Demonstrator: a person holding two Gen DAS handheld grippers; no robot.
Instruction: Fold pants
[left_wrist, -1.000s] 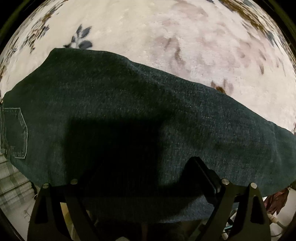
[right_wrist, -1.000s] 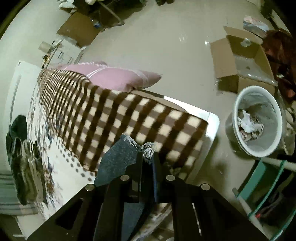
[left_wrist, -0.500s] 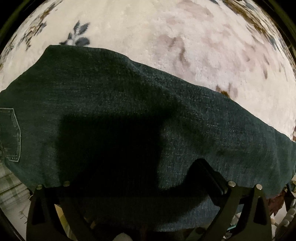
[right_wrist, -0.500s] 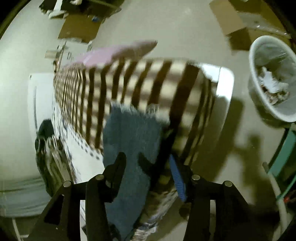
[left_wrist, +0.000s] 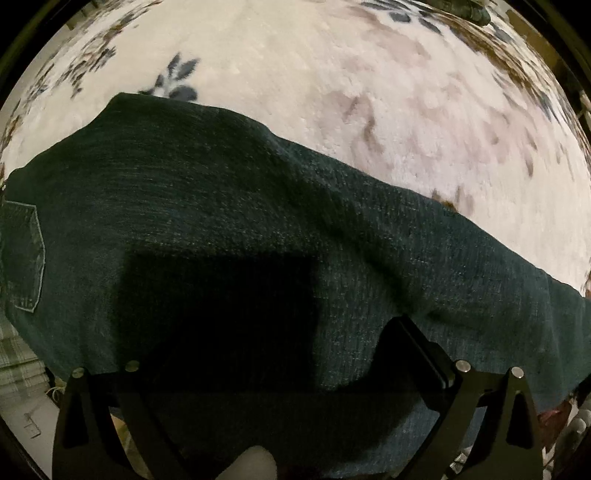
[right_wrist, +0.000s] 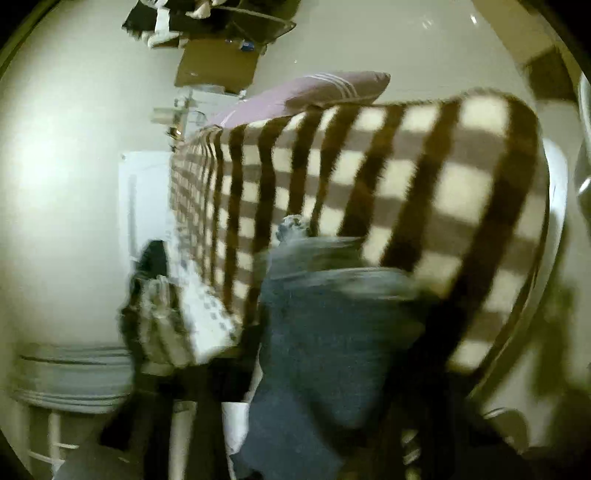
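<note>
You have dark blue denim jeans (left_wrist: 229, 221) spread flat in a wide band across the middle of the left wrist view, slanting from upper left down to lower right. A stitched back pocket (left_wrist: 22, 254) sits at the left edge. In the blurred right wrist view, the frayed leg hem (right_wrist: 295, 225) lies at centre.

Right wrist view smeared by motion: right gripper (right_wrist: 295, 424) fingers only dark streaks at bottom, jaw stance unreadable. Jeans (right_wrist: 325, 350) hem fringe blurred, lower part cut by frame. Checked blanket (right_wrist: 369, 184) stripes smeared. Dark clothing pile (right_wrist: 155, 295) at left indistinct. Left wrist view: jeans (left_wrist: 258, 240) waist end and back pocket (left_wrist: 22, 258) cropped at left edge; left gripper (left_wrist: 266, 354) left fingertip lost in shadow.
</note>
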